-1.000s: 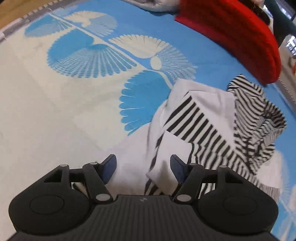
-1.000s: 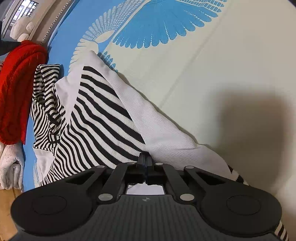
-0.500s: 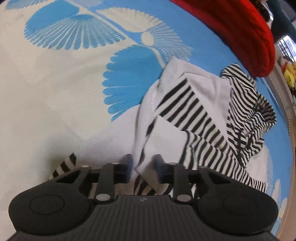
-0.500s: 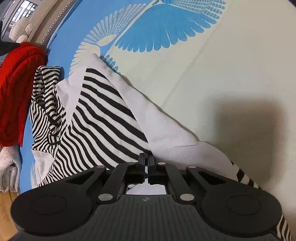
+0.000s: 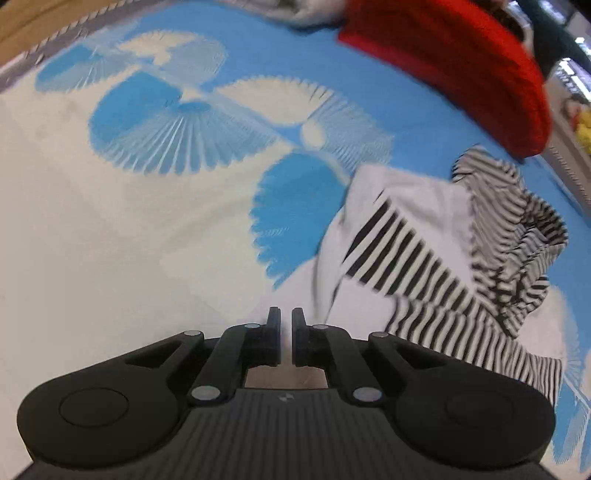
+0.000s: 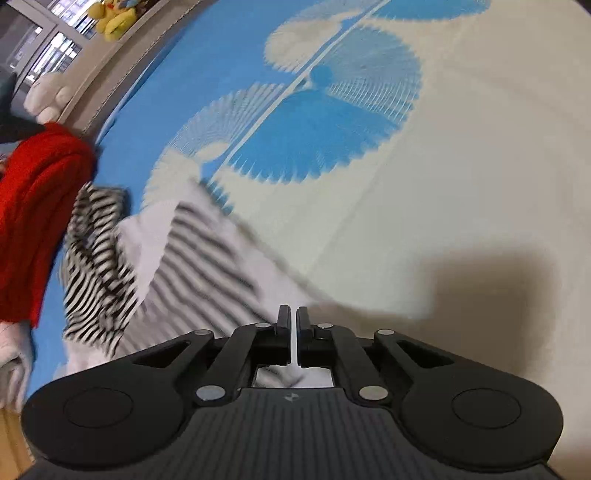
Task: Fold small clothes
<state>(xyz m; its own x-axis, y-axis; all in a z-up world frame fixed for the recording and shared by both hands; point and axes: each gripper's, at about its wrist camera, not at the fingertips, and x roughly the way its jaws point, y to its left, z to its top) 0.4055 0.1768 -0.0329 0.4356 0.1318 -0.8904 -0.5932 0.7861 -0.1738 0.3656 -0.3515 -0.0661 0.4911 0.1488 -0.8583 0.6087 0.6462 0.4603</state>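
Note:
A black-and-white striped garment point(image 5: 424, 254) lies crumpled on a blue and cream patterned cloth point(image 5: 110, 229). In the left wrist view my left gripper point(image 5: 286, 325) is shut on the garment's white near edge, with the striped part to its right. In the right wrist view the garment point(image 6: 192, 258) is blurred and lies to the left; my right gripper point(image 6: 293, 321) is shut on its white edge, and white fabric shows between the fingers.
A red knitted garment point(image 5: 461, 62) lies at the far edge of the cloth, also in the right wrist view point(image 6: 33, 206). A pale grey garment point(image 6: 11, 354) lies at the left. Soft toys point(image 6: 110, 18) sit on a ledge beyond. A shadow point(image 6: 491, 295) falls on the cloth.
My left gripper has closed from wide open onto the garment's edge. Both views have shifted and blurred; the garment's near edge now hangs from both grippers.

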